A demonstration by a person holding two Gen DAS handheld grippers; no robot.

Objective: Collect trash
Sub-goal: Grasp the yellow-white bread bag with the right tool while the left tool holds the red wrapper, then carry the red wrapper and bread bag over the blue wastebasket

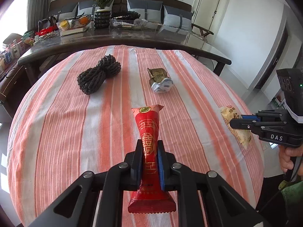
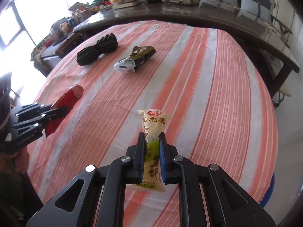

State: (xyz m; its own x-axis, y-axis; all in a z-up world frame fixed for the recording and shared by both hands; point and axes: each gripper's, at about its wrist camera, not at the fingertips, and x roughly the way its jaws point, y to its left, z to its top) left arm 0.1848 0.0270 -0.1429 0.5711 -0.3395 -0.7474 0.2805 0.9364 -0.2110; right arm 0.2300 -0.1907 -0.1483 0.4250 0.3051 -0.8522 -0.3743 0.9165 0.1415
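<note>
My left gripper (image 1: pixel 150 143) is shut on a red snack wrapper (image 1: pixel 148 124), pinched at its middle and lifted off the striped cloth; the same red snack wrapper (image 2: pixel 70 96) shows at the left in the right wrist view. My right gripper (image 2: pixel 151 138) is shut on a pale yellow snack packet (image 2: pixel 153 124) with red and green print, also seen as the pale yellow snack packet (image 1: pixel 226 113) at the right in the left wrist view. Further back lie a black foam net (image 1: pixel 98 73) and a crumpled green-and-white wrapper (image 1: pixel 160 79).
The orange-and-white striped cloth (image 1: pixel 66 132) covers a round table. Behind it stands a dark long table (image 1: pixel 132 37) crowded with a potted plant (image 1: pixel 102 5), a fruit bowl and boxes. A sofa with grey cushions runs along the back wall. A hand (image 1: pixel 289 157) grips the right tool.
</note>
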